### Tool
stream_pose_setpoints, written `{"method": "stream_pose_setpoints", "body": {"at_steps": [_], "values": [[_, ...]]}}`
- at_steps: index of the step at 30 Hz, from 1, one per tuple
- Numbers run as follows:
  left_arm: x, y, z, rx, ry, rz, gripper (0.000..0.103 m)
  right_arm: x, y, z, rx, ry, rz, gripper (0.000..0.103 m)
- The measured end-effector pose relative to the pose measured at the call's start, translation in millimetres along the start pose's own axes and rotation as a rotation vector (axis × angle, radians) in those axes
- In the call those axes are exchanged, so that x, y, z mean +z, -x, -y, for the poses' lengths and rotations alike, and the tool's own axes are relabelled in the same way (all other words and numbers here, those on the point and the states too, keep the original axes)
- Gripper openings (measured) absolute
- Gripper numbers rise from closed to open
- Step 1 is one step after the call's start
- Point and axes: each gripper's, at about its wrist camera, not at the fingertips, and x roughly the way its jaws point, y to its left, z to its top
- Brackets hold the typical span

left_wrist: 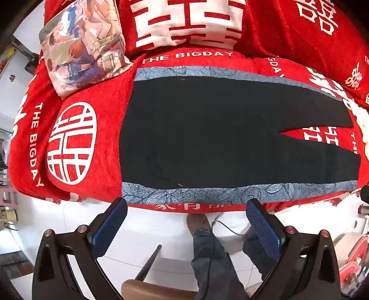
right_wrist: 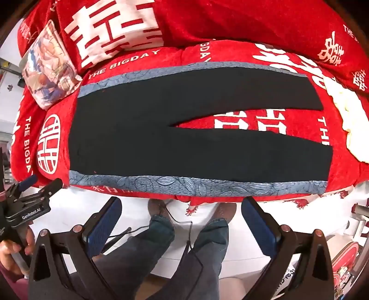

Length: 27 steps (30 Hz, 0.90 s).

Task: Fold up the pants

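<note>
Black pants (left_wrist: 207, 133) with blue-grey leaf-patterned side stripes (left_wrist: 230, 193) lie flat on a red cover (left_wrist: 103, 115). The waist is at the left and the two legs run right, split by a narrow wedge of red. The right wrist view shows the same pants (right_wrist: 184, 129) with a wider gap between the legs. My left gripper (left_wrist: 186, 204) hangs open over the near edge of the cover, just short of the near stripe, holding nothing. My right gripper (right_wrist: 181, 200) stands open at the same near edge, also holding nothing. The left gripper (right_wrist: 43, 184) also shows at the left, near the waist corner.
A printed cushion (left_wrist: 85, 46) and red pillows with white characters (left_wrist: 189, 20) sit behind the pants. A cream cloth (right_wrist: 346, 120) lies past the leg ends. Below the edge are white floor tiles (left_wrist: 150, 230), a person's jeans-clad legs (right_wrist: 161, 242) and a black cable (right_wrist: 184, 222).
</note>
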Motion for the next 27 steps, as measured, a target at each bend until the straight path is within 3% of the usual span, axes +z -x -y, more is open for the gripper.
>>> {"method": "stream_pose_setpoints", "body": {"at_steps": [23, 27], "values": [[10, 6, 14, 0.015, -0.073, 0.023, 0.103, -5, -2, 3, 0.013, -0.037, -0.001, 0.103], [8, 4, 12, 0.003, -0.070, -0.027, 0.103, -6, -1, 1, 0.013, -0.036, -0.001, 0.103]]}}
